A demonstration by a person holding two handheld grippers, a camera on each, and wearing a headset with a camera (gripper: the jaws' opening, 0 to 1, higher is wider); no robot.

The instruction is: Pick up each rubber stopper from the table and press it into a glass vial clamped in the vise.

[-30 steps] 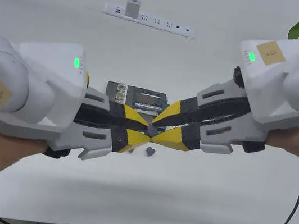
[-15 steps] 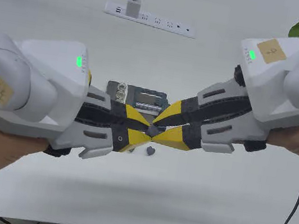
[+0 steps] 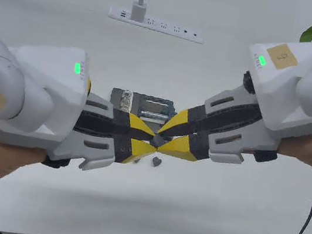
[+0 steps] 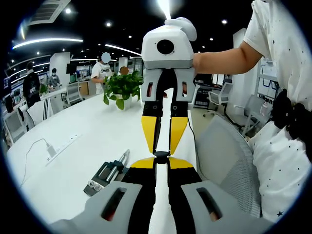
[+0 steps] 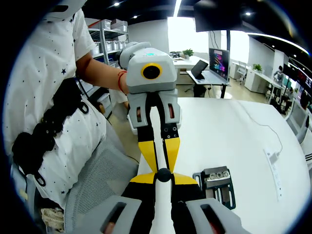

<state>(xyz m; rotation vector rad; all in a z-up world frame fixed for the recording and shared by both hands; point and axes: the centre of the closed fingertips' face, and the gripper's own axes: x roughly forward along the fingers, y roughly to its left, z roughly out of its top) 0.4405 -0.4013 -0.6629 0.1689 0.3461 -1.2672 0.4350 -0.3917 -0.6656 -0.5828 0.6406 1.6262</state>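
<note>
Left tool (image 3: 153,141) and right tool (image 3: 160,140) meet tip-to-tip, blocking the vise (image 3: 149,101) behind.

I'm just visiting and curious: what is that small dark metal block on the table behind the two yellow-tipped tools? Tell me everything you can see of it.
It is a vise, a small dark metal clamp lying flat on the white table. Two clear glass vials stand side by side in its jaws at one end, and a threaded screw runs along its middle. It sits behind where the left gripper and right gripper meet tip to tip, touching neither.
</note>
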